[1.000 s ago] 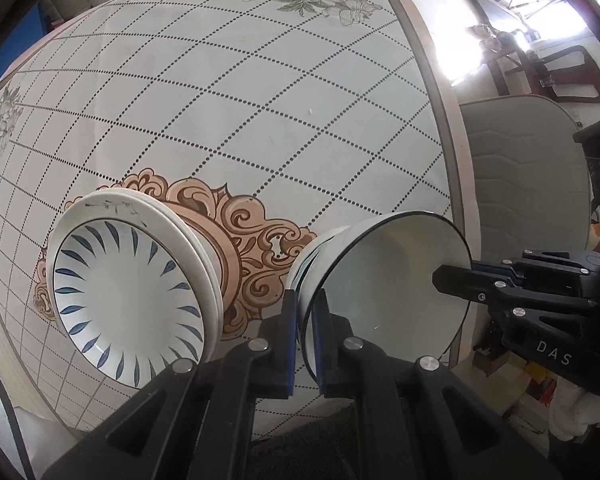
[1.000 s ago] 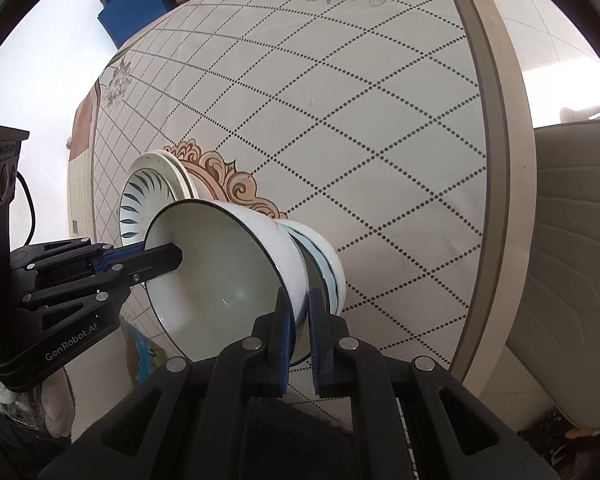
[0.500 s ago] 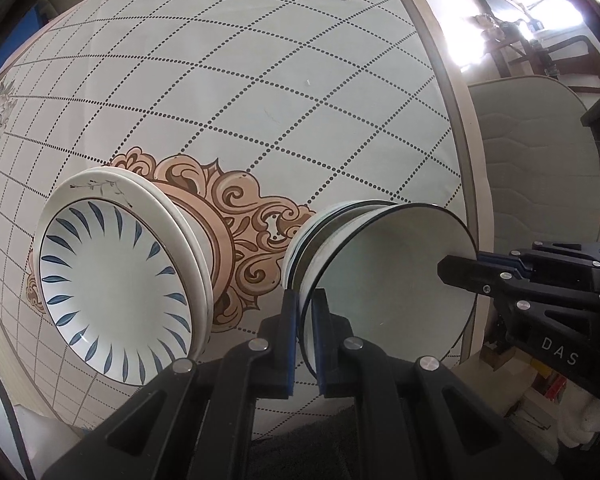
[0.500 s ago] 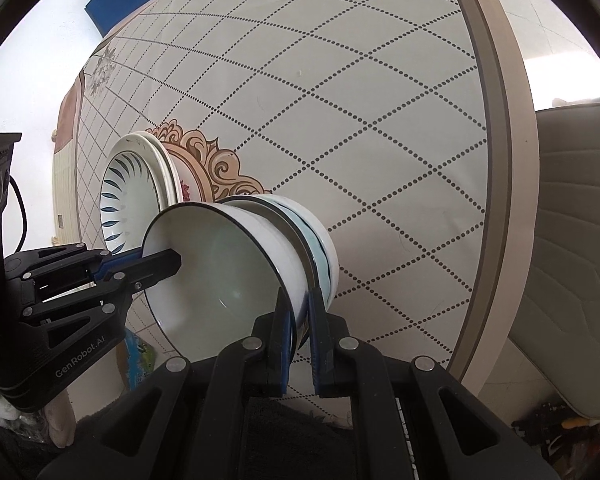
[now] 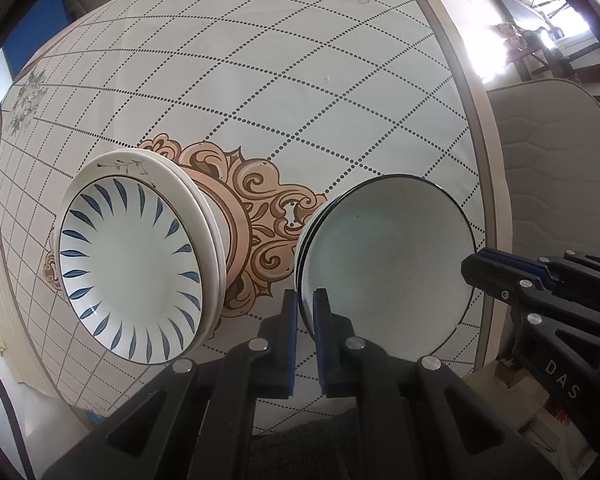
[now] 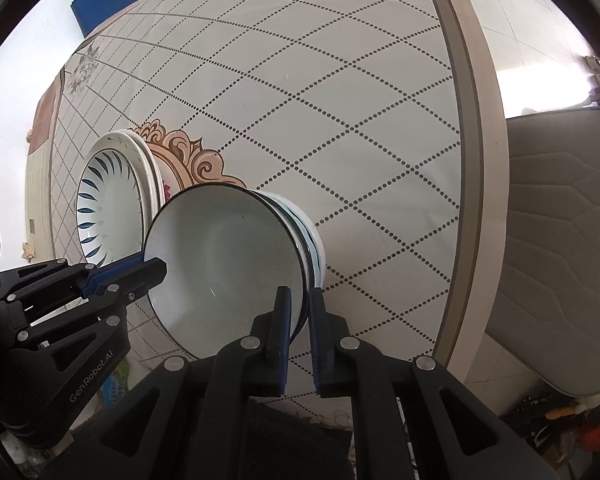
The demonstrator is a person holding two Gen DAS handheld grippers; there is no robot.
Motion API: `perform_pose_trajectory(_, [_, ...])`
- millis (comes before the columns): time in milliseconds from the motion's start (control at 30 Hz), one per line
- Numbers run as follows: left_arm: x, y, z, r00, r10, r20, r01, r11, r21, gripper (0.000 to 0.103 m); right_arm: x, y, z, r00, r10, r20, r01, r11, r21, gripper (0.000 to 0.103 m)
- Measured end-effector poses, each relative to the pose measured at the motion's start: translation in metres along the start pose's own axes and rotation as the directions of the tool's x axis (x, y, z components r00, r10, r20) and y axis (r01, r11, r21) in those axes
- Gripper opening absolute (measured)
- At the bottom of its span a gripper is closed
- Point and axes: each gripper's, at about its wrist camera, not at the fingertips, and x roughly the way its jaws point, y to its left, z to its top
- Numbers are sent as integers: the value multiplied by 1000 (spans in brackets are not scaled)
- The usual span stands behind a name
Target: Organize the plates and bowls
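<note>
A white bowl with a dark rim (image 5: 388, 264) sits nested on top of a stack of bowls (image 6: 314, 244) on the patterned table. My left gripper (image 5: 307, 300) is shut on the bowl's left rim. My right gripper (image 6: 299, 300) is shut on the opposite rim; it shows from the side in the left wrist view (image 5: 484, 270). The left gripper shows from the side in the right wrist view (image 6: 148, 268). A stack of plates (image 5: 132, 268), the top one with blue leaf strokes, stands left of the bowls, also in the right wrist view (image 6: 108, 208).
The table edge (image 6: 480, 184) runs close to the right of the bowls, with a grey padded chair (image 6: 560, 240) beyond it. A brown ornament (image 5: 260, 216) is printed on the tablecloth between the two stacks. A blue box (image 6: 100, 0) stands beyond the table's far side.
The held bowl has come down into the stack of bowls, with both grippers still clamped on its rim. Both wrist views have shifted slightly with it.
</note>
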Motion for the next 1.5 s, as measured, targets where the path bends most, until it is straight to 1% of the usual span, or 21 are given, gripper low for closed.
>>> perform_pose_trajectory(33, [-4, -2, -4, 1000, 7, 15, -7, 1000, -1, 7, -5, 2, -4, 1000, -18, 13, 18, 1000, 2, 18])
perform_pose_trajectory(67, [-8, -3, -8, 999, 18, 29, -18, 1000, 2, 8, -10, 2, -9, 999, -36, 28, 36, 999, 5, 31])
perform_pose_trajectory(100, [-13, -5, -12, 999, 34, 41, -34, 999, 8, 8, -16, 1, -14, 998, -52, 45, 52, 999, 8, 40])
perform_pose_trajectory(133, [-17, -7, -16, 998, 42, 54, -43, 999, 13, 9, -21, 1, -20, 995, -73, 63, 72, 997, 13, 59])
perform_pose_trajectory(167, [-22, -7, -20, 997, 43, 66, -44, 999, 12, 14, -27, -1, -25, 993, -87, 81, 85, 996, 19, 78])
perform_pose_trajectory(200, [-27, -7, -24, 996, 42, 76, -43, 999, 7, 20, -32, -3, -30, 990, -97, 100, 95, 995, 27, 85])
perform_pose_trajectory(233, [-32, -6, -27, 995, 40, 87, -40, 999, -3, 23, -36, -5, -35, 986, -116, 116, 112, 993, 40, 93])
perform_pose_trajectory(267, [-37, -5, -31, 994, 37, 99, -36, 999, -16, 28, -40, -7, -41, 983, -133, 129, 127, 990, 55, 93])
perform_pose_trajectory(333, [-47, -4, -38, 992, 43, 119, -40, 999, -31, 35, -47, -12, -52, 977, -150, 150, 138, 987, 83, 93])
perform_pose_trajectory(400, [-57, -4, -45, 989, 39, 143, -34, 999, -41, 51, -56, -16, -62, 971, -170, 166, 154, 982, 105, 93])
perform_pose_trajectory(500, [-66, -2, -55, 986, 29, 163, -18, 998, -66, 66, -68, -18, -76, 965, -174, 194, 151, 980, 129, 93])
perform_pose_trajectory(600, [-71, -3, -65, 984, 24, 174, -9, 996, -85, 68, -77, -14, -88, 959, -183, 214, 157, 978, 135, 94])
perform_pose_trajectory(733, [-75, -8, -78, 983, 14, 181, 1, 996, -84, 68, -85, -6, -103, 953, -192, 236, 163, 977, 136, 94])
perform_pose_trajectory(833, [-79, -15, -84, 980, 34, 198, -20, 997, -71, 68, -89, 0, -111, 948, -200, 247, 172, 976, 132, 94])
perform_pose_trajectory(1033, [-86, -17, -90, 974, 33, 223, -17, 997, -71, 68, -95, 0, -119, 949, -193, 250, 164, 977, 134, 94])
perform_pose_trajectory(1133, [-86, -18, -90, 973, 30, 229, -14, 997, -73, 68, -99, -2, -119, 953, -166, 253, 136, 982, 135, 94])
perform_pose_trajectory(1267, [-85, -18, -87, 973, 28, 229, -12, 997, -73, 68, -99, -11, -115, 957, -112, 267, 74, 986, 146, 94])
perform_pose_trajectory(1333, [-82, -16, -79, 972, 15, 235, 1, 998, -69, 68, -94, -21, -110, 954, -39, 297, -6, 989, 147, 94])
perform_pose_trajectory(1400, [-76, -10, -67, 973, 1, 230, 17, 997, -76, 68, -85, -35, -103, 947, 34, 319, -89, 983, 158, 94])
perform_pose_trajectory(1433, [-71, -6, -59, 974, -26, 227, 45, 996, -78, 68, -79, -42, -99, 942, 68, 329, -129, 978, 166, 94])
perform_pose_trajectory(1500, [-60, 4, -43, 977, -61, 204, 80, 993, -88, 68, -64, -55, -88, 934, 107, 341, -175, 969, 176, 94])
